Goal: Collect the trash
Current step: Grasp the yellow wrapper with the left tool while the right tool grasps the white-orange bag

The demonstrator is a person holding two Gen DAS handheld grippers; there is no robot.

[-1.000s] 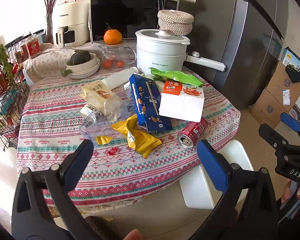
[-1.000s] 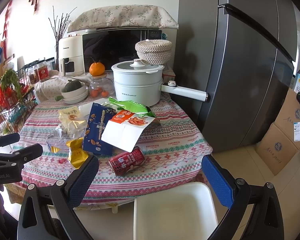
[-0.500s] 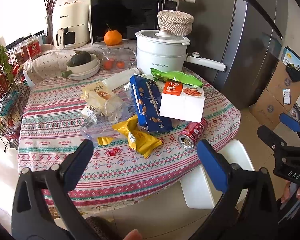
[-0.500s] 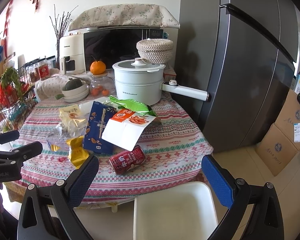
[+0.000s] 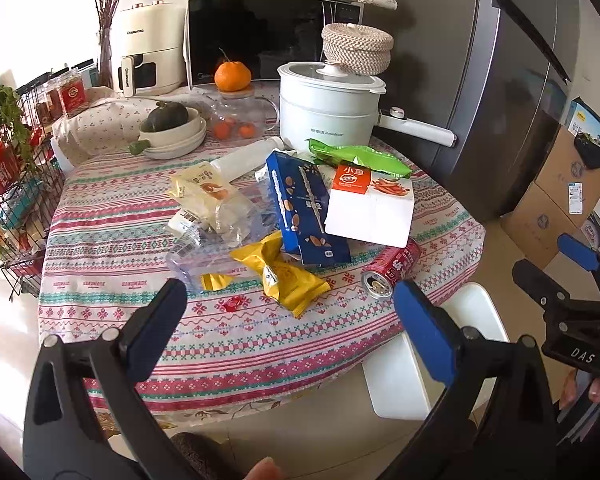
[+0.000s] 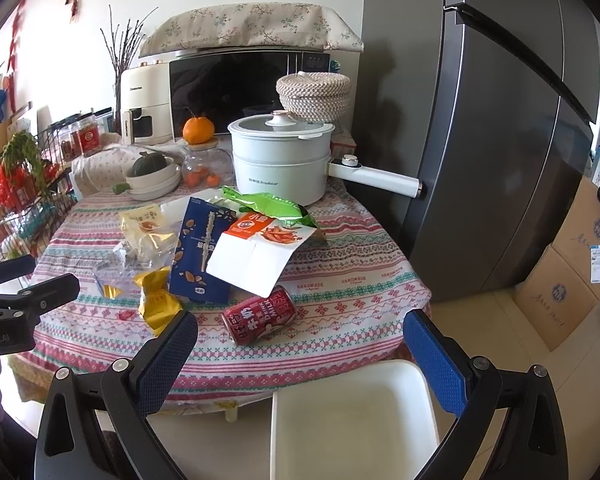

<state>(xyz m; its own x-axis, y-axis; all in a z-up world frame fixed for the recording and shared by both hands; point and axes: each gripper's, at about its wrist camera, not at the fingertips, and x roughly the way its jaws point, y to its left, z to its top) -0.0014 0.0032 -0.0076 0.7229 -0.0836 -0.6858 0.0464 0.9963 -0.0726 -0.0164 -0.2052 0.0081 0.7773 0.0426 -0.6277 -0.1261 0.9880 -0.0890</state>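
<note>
Trash lies in a heap on the patterned tablecloth (image 5: 112, 264): a red drink can (image 5: 390, 268) (image 6: 259, 319) on its side near the front edge, a yellow wrapper (image 5: 284, 272) (image 6: 157, 302), a blue almond snack box (image 5: 306, 208) (image 6: 204, 254), a white-and-orange carton (image 5: 370, 208) (image 6: 256, 258), a green bag (image 5: 360, 158) (image 6: 272, 206), clear plastic (image 5: 208, 256) and a pale bread bag (image 5: 204, 196). My left gripper (image 5: 290, 320) hangs open before the table edge, empty. My right gripper (image 6: 300, 344) is open too, above a white stool (image 6: 352, 420).
At the table's back stand a white electric pot (image 5: 328, 114), a woven basket, a microwave (image 5: 268, 36), an orange, a glass jar and bowls holding a squash. A grey fridge (image 6: 500, 140) is on the right, cardboard boxes (image 6: 572, 280) on the floor, a wire rack (image 5: 16, 184) left.
Both views have shifted only slightly; the table contents sit a little lower and nearer. Nothing was taken hold of or let go.
</note>
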